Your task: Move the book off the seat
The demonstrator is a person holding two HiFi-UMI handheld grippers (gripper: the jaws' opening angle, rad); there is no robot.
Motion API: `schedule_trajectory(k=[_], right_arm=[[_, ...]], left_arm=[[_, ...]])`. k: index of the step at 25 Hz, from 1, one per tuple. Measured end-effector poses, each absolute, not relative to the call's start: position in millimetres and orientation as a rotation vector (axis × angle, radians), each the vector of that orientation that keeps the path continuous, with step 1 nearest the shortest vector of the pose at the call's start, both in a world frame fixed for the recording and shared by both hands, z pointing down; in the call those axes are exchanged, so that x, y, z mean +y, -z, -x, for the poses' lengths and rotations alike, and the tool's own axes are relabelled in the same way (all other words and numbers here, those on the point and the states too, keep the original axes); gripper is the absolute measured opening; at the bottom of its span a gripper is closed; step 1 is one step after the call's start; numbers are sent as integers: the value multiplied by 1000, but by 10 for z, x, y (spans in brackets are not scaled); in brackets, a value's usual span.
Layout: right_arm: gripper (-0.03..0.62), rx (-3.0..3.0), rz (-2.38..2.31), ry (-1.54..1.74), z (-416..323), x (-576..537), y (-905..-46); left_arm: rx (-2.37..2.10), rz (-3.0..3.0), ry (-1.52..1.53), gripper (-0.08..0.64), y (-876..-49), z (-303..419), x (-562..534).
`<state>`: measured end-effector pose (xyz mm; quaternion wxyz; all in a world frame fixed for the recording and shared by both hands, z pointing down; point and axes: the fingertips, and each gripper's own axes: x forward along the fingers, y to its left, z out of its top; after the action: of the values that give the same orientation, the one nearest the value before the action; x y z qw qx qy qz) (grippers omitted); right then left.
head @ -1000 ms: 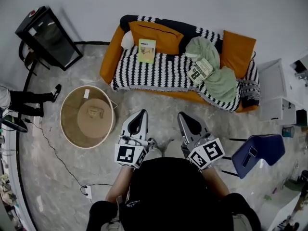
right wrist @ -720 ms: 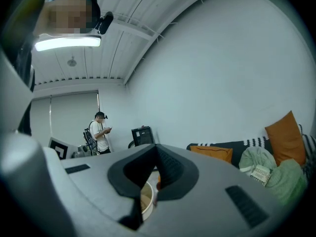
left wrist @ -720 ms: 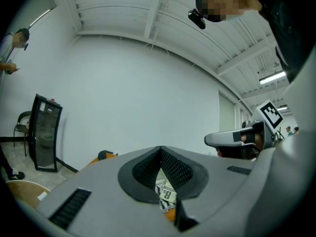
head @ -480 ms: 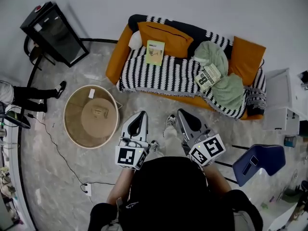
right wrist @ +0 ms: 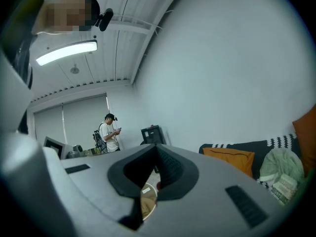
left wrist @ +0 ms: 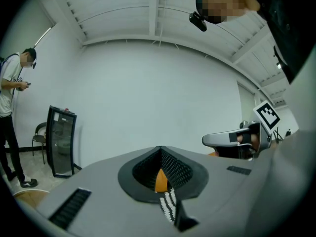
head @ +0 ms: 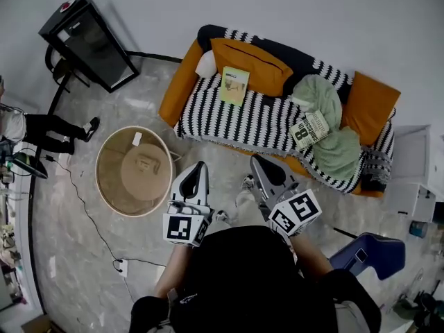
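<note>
A thin green book point(head: 234, 86) lies flat on the striped blanket of the orange sofa point(head: 182, 82), near its left end and in front of an orange cushion point(head: 253, 55). A second printed booklet point(head: 310, 128) rests on a green cloth point(head: 333, 141) toward the right end. My left gripper point(head: 199, 165) and right gripper point(head: 255, 159) are held close to my body over the floor, well short of the sofa. Both are shut with nothing in them. The left gripper point(left wrist: 160, 149) points at the sofa's left end, and the right gripper point(right wrist: 157, 148) points left of the sofa.
A round wicker table point(head: 132, 172) stands on the floor to my left. A black cabinet point(head: 90, 44) is at the back left, with a person point(head: 41, 127) near it. A blue chair point(head: 368, 255) and a white shelf point(head: 416, 172) are at the right. A cable with a power strip point(head: 119, 263) lies on the floor.
In the head view the sofa and the green book have drifted right and come nearer. Both grippers stayed shut in front of my body.
</note>
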<state>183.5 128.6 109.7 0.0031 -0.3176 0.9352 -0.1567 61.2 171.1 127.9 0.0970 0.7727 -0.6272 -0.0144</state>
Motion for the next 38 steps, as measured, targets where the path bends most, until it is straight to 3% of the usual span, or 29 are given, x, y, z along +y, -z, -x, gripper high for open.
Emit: schedule_trajectory(k=[13, 27, 38], right_arm=[[12, 2958, 823, 514, -2147, 283, -1081], [12, 2912, 937, 553, -2437, -272, -1213], [12, 2946, 1031, 644, -2293, -795, -1740]], left_arm=[[-1989, -2223, 56, 9, -1234, -1017, 790], [-1917, -2263, 103, 9, -1215, -1247, 187], [-1739, -2280, 3, 9, -1893, -1164, -472]])
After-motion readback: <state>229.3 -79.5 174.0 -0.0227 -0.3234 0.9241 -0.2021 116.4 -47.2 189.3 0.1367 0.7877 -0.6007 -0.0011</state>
